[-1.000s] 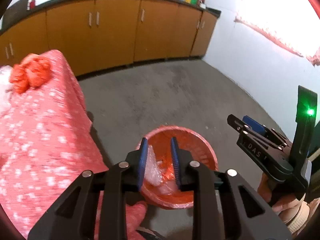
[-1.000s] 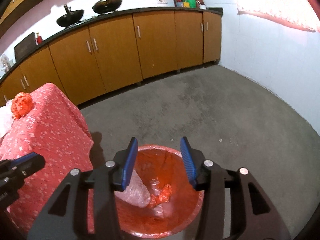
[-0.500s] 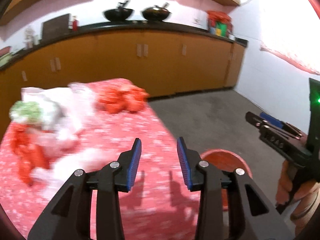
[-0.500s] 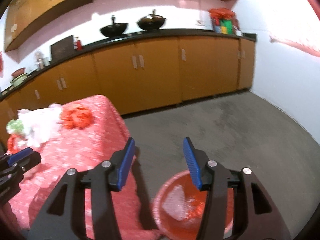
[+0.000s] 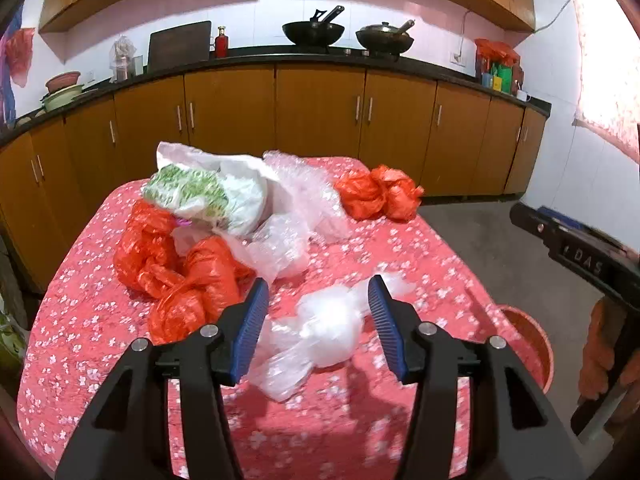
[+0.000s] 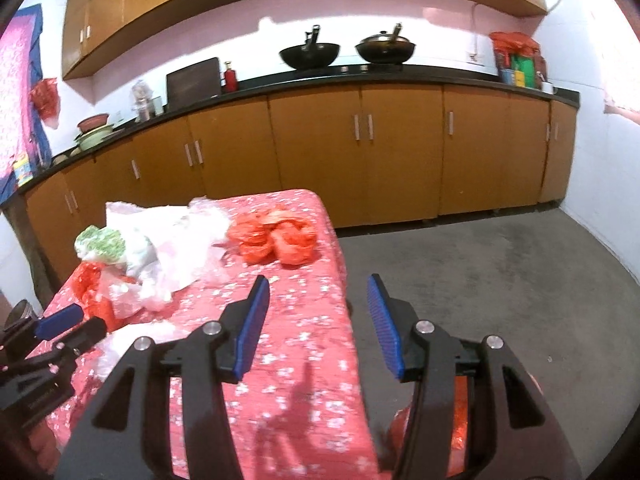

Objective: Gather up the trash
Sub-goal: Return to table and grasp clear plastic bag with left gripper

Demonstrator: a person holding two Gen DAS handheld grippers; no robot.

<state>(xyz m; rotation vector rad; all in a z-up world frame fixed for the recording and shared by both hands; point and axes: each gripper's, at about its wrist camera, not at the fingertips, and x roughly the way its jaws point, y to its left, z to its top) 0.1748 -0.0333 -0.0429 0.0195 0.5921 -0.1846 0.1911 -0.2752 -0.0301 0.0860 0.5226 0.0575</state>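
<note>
My left gripper (image 5: pixel 317 292) hangs over the table (image 5: pixel 400 256) with its red flowered cloth. Its jaws are opening, and a crumpled clear plastic bag (image 5: pixel 328 328) lies on the cloth under the gap, untouched by the pads. Orange bags (image 5: pixel 176 268), a white and green bag (image 5: pixel 208 196) and clear wrap (image 5: pixel 308 184) are heaped further back, with another orange bag (image 5: pixel 378 194) at the far right. My right gripper (image 6: pixel 318 288) stands open and empty above the table's (image 6: pixel 312 344) right edge. The red-lined trash bin (image 5: pixel 528 344) sits on the floor to the right.
Wooden cabinets (image 5: pixel 320 120) under a dark counter with two woks line the far wall. Grey floor (image 6: pixel 480 280) lies to the right of the table, up to a white wall. In the right wrist view the bin (image 6: pixel 460 420) is mostly hidden behind my gripper.
Both grippers swung up and left from above the bin to the table. The left jaws widened, and the clear plastic that was between them is gone.
</note>
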